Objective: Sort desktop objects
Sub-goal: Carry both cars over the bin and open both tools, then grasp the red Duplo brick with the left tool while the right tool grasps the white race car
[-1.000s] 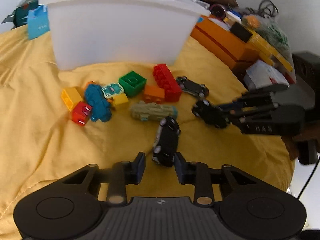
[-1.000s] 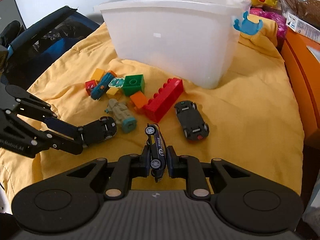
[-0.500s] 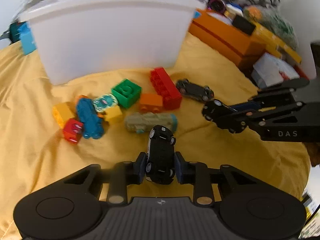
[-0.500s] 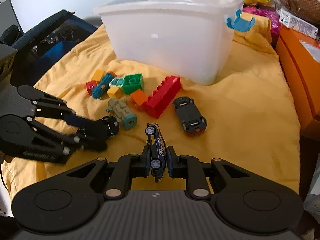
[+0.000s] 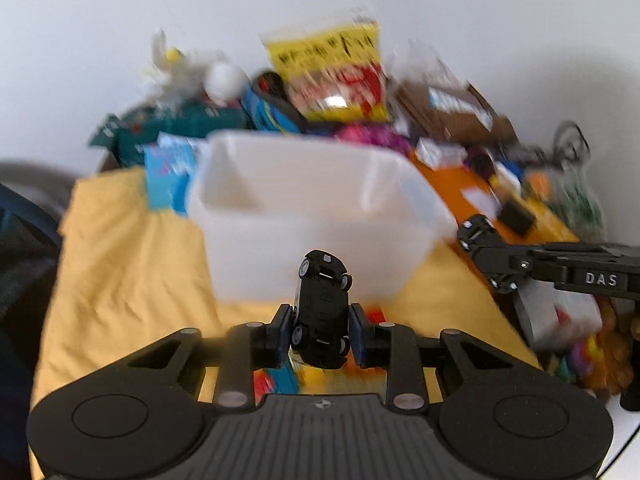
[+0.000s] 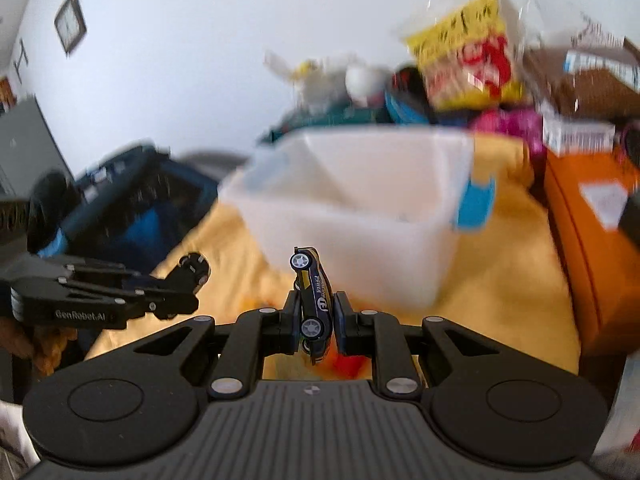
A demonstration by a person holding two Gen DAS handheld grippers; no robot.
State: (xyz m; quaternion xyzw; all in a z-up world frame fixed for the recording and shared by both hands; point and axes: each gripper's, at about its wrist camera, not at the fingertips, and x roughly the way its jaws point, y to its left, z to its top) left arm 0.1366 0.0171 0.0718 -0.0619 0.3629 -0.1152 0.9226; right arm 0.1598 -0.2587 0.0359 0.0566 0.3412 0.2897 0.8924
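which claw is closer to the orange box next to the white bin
Right. The right claw, shut on a dark blue toy car, hangs beside the orange box. The left claw, gripping a black toy car, faces the white bin, farther away.

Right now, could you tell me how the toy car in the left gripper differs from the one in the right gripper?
The black car is plain black; the blue car is dark blue with yellow and lettering. The black car shows its underside to the left wrist camera; the blue car shows its side to the right wrist camera. The black car looks wider between its pads. Both are clamped nose-up, short of the white bin.
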